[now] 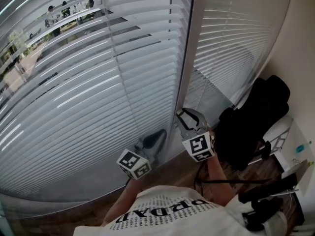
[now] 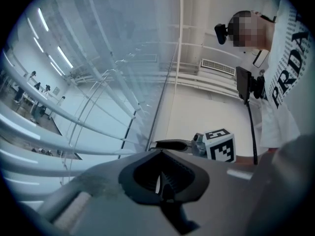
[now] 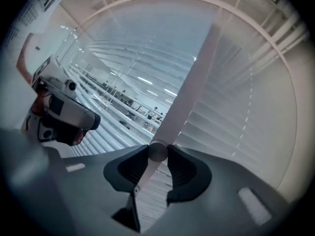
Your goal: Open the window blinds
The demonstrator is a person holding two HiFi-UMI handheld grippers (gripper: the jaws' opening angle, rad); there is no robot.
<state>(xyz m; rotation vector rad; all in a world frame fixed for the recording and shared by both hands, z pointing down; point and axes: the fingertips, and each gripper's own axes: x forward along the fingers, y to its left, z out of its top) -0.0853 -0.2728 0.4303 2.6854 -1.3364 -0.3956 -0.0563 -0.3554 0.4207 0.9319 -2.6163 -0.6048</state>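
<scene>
White slatted blinds (image 1: 88,82) hang over the window, with a second set (image 1: 231,33) to the right of the pale window post (image 1: 189,58). Their slats are tilted partly open, and the outside shows through at the upper left. My right gripper (image 1: 189,119) (image 3: 157,154) is shut on the round lower end of the blinds' tilt wand (image 3: 192,87), which runs up and to the right from the pads. My left gripper (image 1: 155,137) (image 2: 160,183) hangs low beside the post, near the left blinds. Its jaws are shut with nothing in them.
A black office chair (image 1: 256,117) stands close on the right, behind my right arm. White furniture (image 1: 298,151) sits at the far right edge. Wooden floor (image 1: 172,171) shows below the blinds. The person's white shirt (image 1: 162,215) fills the bottom of the head view.
</scene>
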